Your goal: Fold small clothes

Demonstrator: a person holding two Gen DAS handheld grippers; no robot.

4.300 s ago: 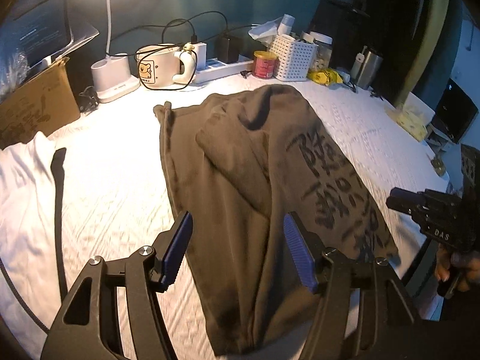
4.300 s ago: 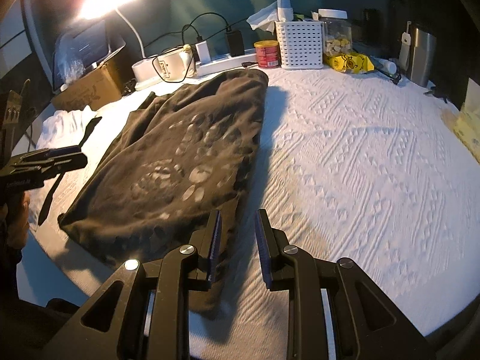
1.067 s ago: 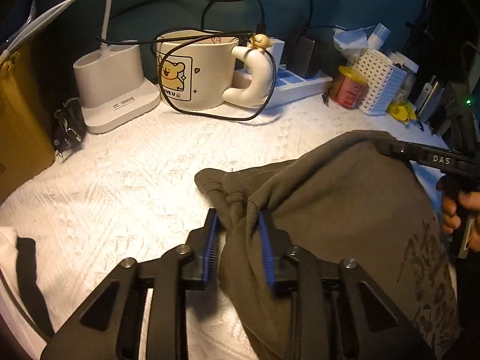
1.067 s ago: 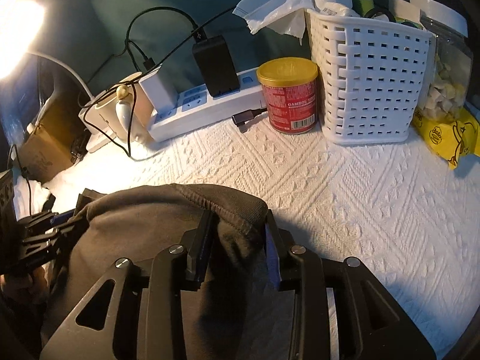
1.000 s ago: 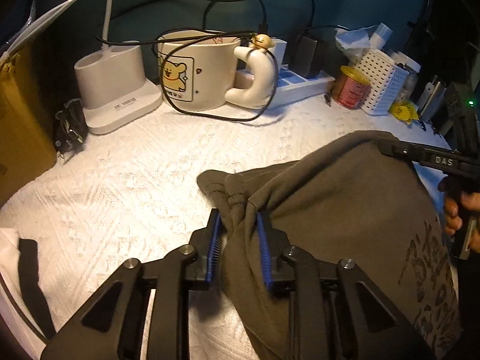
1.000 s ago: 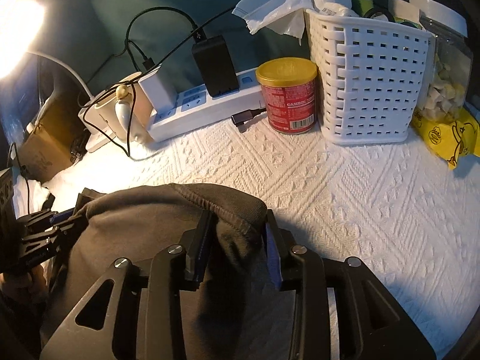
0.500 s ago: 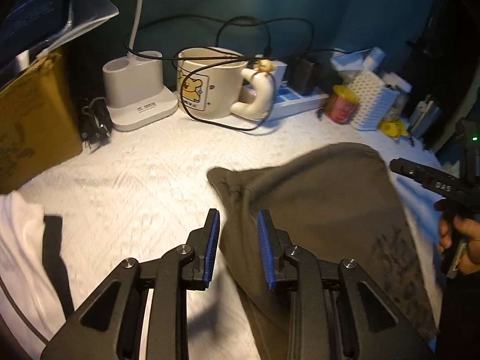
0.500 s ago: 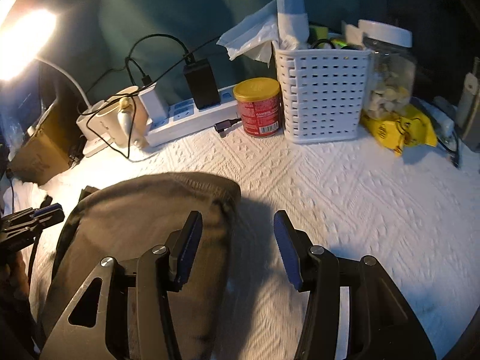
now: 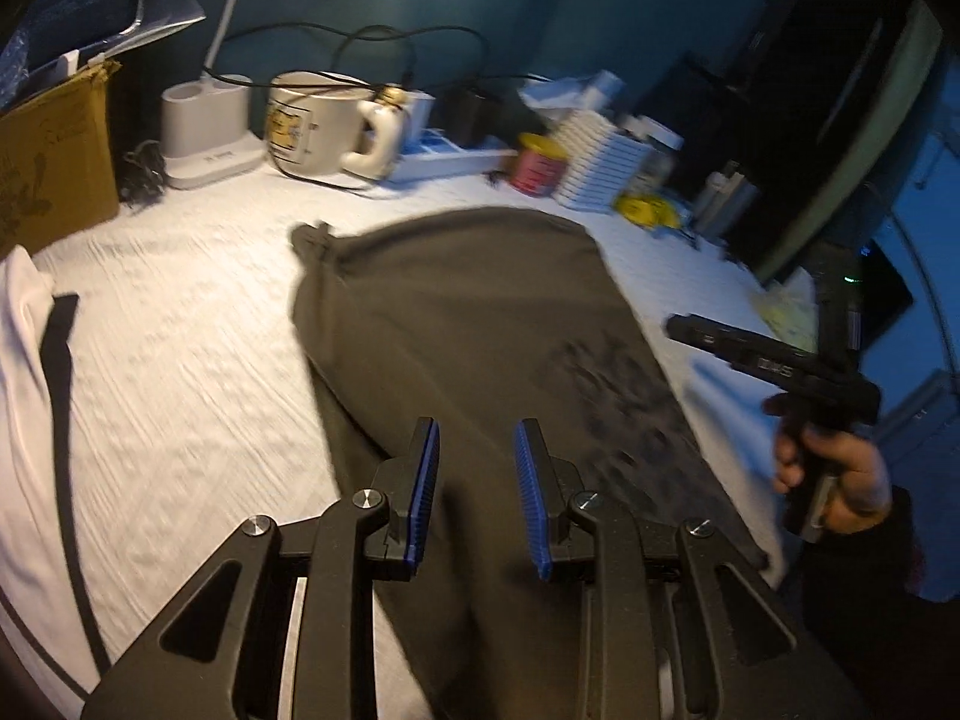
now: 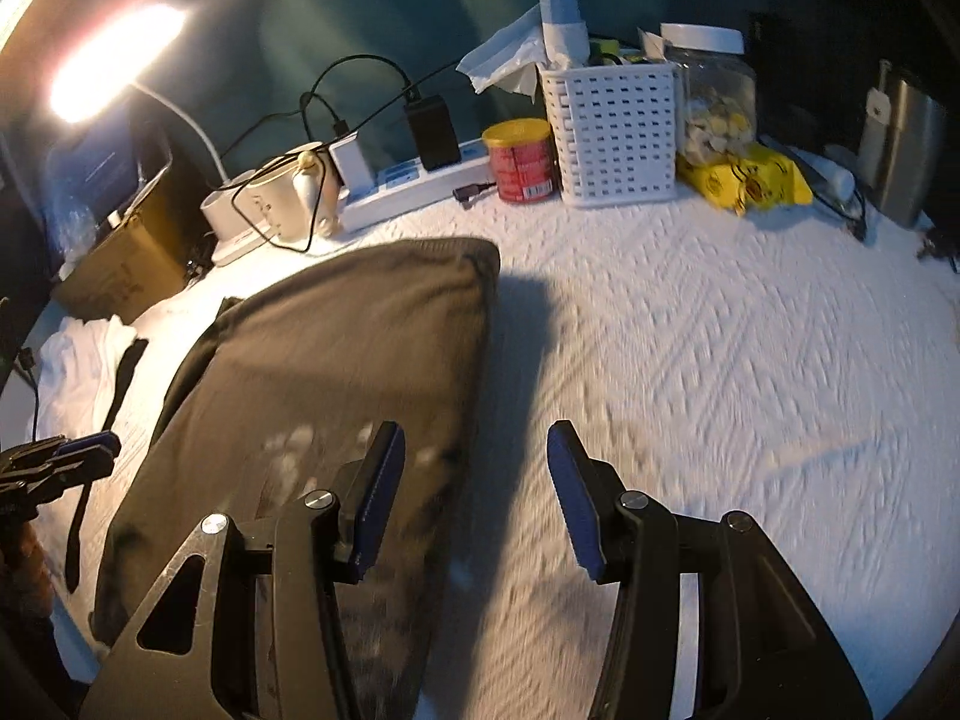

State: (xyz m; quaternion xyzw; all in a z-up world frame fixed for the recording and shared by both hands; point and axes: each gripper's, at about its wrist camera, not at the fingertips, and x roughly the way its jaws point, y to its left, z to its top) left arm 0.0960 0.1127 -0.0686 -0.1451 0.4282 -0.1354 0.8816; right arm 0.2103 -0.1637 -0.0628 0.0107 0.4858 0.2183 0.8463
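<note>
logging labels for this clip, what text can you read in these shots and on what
No text reads clearly.
Right gripper: white marking, too blurred.
Shirt: dark print, smeared.
Mug: label unreadable.
Red can: print too small.
Yellow packet: print too small.

Dim, motion-blurred fisheye views — warm lamp (image 10: 114,63) glare upper left, dark corners.

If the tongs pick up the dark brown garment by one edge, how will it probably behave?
The dark brown garment would probably droop, since it lies limp and flat on the white cover. It seems light for its size: the cloth looks thin. Its stacked layers may slide apart; neither the left tongs nor the right tongs hold them.
</note>
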